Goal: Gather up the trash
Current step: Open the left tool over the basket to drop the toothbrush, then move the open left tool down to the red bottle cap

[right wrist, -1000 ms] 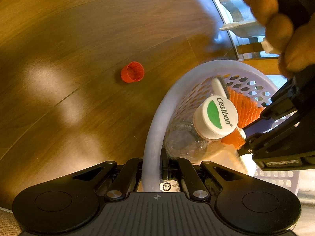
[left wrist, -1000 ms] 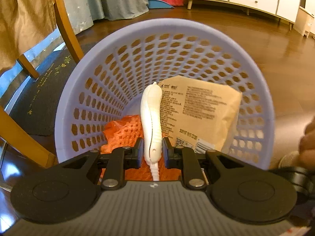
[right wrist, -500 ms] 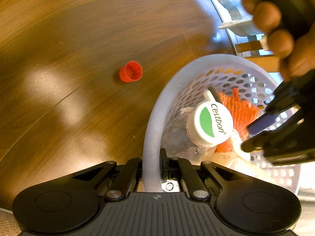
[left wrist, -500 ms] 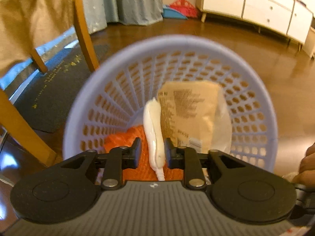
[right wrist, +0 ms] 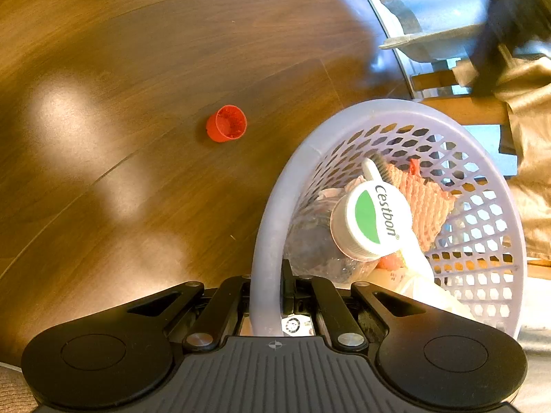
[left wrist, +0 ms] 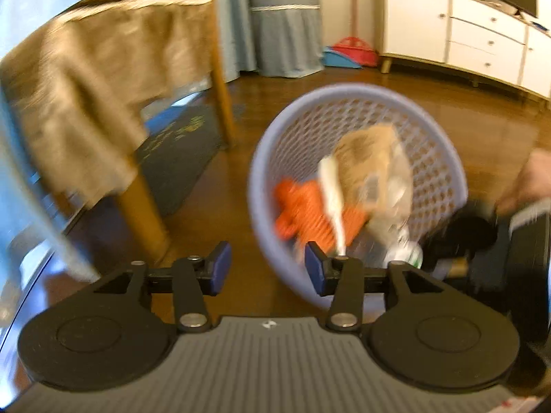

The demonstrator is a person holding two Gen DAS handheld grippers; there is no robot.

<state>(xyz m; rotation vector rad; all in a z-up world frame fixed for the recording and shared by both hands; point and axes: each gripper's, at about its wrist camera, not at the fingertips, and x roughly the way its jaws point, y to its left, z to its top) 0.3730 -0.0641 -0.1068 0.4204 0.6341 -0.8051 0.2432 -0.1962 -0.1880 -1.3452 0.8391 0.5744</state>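
While the right claw [right wrist: 272,296] grips the rim of the lilac basket [right wrist: 275,206] between its narrow jaws, the left claw [left wrist: 264,268] stands wide and holds nothing, its blue pads [left wrist: 220,264] well apart. In the basket there lie a white brush [left wrist: 332,194], an orange net [left wrist: 303,210], a brown paper packet [left wrist: 370,168] and a clear bottle with a green and white cap [right wrist: 370,220] — so this trash is already collected. One piece is not: a small red cup [right wrist: 226,127] lies on its side on the wooden floor [right wrist: 120,69], at about ten o'clock from the basket in the right wrist view, well apart from the rim.

The step in hand, I judge, is to fetch this cup with the free left claw. To do it well, the right claw should keep the basket level and close to the floor near the cup, so that the carry is short and nothing tips out. The cup is light and round and it can roll — the left claw should come down over it with jaws wide, one pad on each side of the wall, and close gently, because thin plastic may crush or jump away. The left wrist view is blurred by motion, so the claw should slow down before it aims. A chair leg [left wrist: 220,93] and a hanging cloth [left wrist: 86,96] are at ten o'clock from the left claw; the swing should pass clear of them.
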